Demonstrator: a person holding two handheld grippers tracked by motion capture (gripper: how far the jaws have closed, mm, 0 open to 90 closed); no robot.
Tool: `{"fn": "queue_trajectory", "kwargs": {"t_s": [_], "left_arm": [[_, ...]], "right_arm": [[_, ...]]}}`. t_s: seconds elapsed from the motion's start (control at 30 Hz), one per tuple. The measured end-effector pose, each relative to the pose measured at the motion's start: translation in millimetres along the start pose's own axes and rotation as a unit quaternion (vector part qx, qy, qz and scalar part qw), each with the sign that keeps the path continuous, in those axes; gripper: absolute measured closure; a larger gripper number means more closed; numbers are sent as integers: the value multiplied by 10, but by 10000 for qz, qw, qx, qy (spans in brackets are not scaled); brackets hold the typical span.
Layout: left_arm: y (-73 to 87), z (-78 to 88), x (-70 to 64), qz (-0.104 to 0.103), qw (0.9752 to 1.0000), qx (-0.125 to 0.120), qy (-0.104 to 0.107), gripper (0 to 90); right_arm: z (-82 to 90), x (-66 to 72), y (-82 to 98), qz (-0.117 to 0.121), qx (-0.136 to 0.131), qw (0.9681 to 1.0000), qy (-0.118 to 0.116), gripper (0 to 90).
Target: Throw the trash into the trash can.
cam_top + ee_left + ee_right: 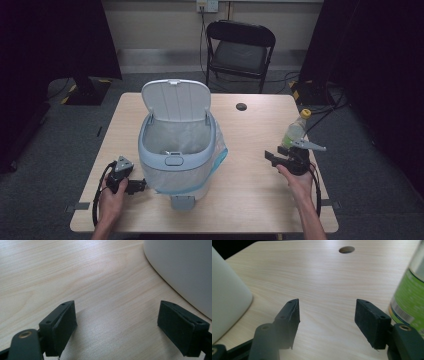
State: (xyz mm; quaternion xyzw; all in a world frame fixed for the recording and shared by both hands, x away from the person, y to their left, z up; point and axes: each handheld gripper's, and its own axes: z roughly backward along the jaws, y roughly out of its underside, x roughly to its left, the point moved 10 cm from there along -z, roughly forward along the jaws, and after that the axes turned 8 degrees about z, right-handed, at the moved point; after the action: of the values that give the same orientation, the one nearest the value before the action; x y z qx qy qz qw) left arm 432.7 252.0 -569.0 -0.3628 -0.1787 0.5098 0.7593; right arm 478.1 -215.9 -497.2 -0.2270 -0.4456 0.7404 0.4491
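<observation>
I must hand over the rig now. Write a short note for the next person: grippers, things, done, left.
Left gripper: open, nothing held, low over the table beside the bin.
Right gripper: open, nothing held, just left of the bottle.
Bin stands mid-table, lid up, liner bag inside.
Bottle stands upright near the right edge, yellow cap on.
Done: lid is open.
Left, probably: grasp the bottle and drop it in the bin.

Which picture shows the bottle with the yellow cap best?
The high view: the whole bottle stands upright there, yellow cap on top, beside the right claw. The right gripper view catches just its green-labelled side at the edge.
</observation>
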Motion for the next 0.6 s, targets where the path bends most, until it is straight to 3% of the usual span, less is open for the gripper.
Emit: {"fn": "queue_trajectory", "kwargs": {"t_s": [0.13,0.33,0.6], "left_arm": [[0,0,-1,8,10000,-3,-1,150],[0,0,-1,7,10000,-1,-1,149],[0,0,0,0,10000,0,1,149]], "right_arm": [[-8,-76,115,-54,155,9998,131,358],[-19,-305,292,-208,432,9977,479,312],[-27,-536,344,-296,606,9938,880,264]]}}
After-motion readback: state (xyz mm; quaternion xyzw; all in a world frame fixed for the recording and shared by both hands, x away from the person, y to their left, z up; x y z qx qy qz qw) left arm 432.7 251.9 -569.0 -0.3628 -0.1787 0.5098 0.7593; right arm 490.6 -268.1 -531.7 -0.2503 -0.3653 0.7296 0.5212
